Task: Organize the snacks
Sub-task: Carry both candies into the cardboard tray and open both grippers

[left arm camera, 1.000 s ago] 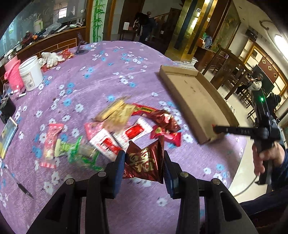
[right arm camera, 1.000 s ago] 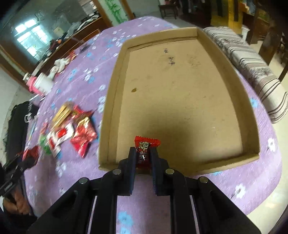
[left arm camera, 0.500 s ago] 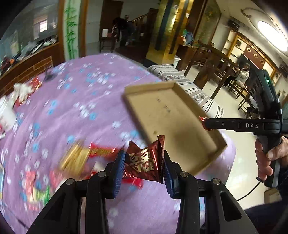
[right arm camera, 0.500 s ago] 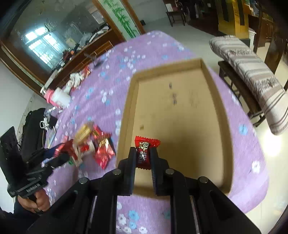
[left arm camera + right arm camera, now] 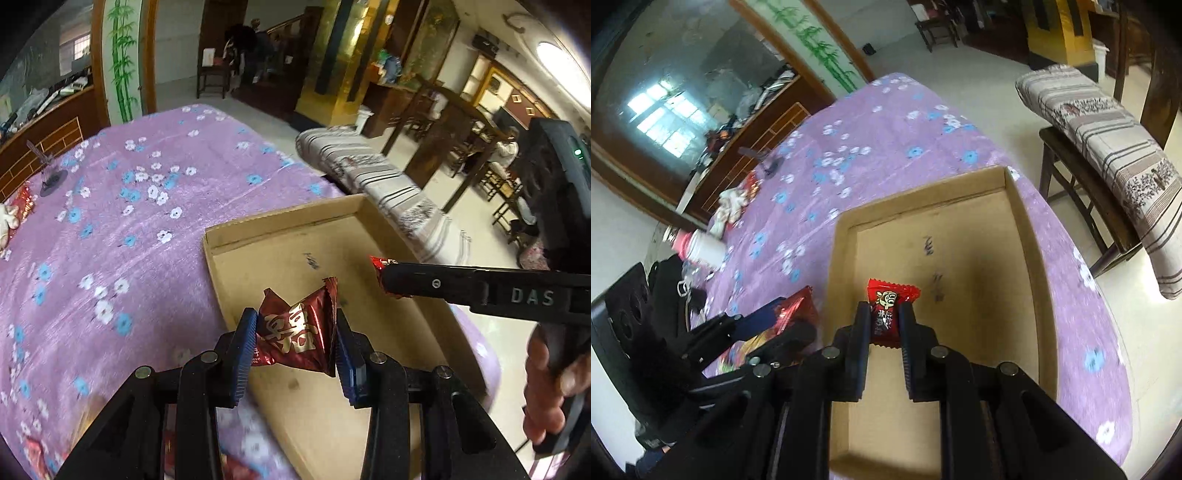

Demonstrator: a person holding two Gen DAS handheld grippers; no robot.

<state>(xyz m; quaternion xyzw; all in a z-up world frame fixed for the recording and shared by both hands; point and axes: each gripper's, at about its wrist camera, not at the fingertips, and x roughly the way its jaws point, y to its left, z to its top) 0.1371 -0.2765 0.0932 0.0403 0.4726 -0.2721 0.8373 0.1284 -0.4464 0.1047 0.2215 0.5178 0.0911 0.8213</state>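
Note:
My left gripper is shut on a dark red snack packet with gold characters, held above the left edge of the shallow cardboard tray. My right gripper is shut on a small red candy packet above the inside of the same tray. The right gripper also shows in the left wrist view, over the tray's right side, with the candy's tip sticking out. The left gripper also shows in the right wrist view, left of the tray, with its packet.
The tray lies near the right edge of a purple flowered tablecloth. More loose snacks lie left of the tray, mostly hidden. A striped bench cushion stands beyond the table's edge. A white and pink bottle lies far left.
Both grippers have moved with their packets over the tray. The left has swung right from the snack pile to the tray's left edge; the right has risen and pulled back.

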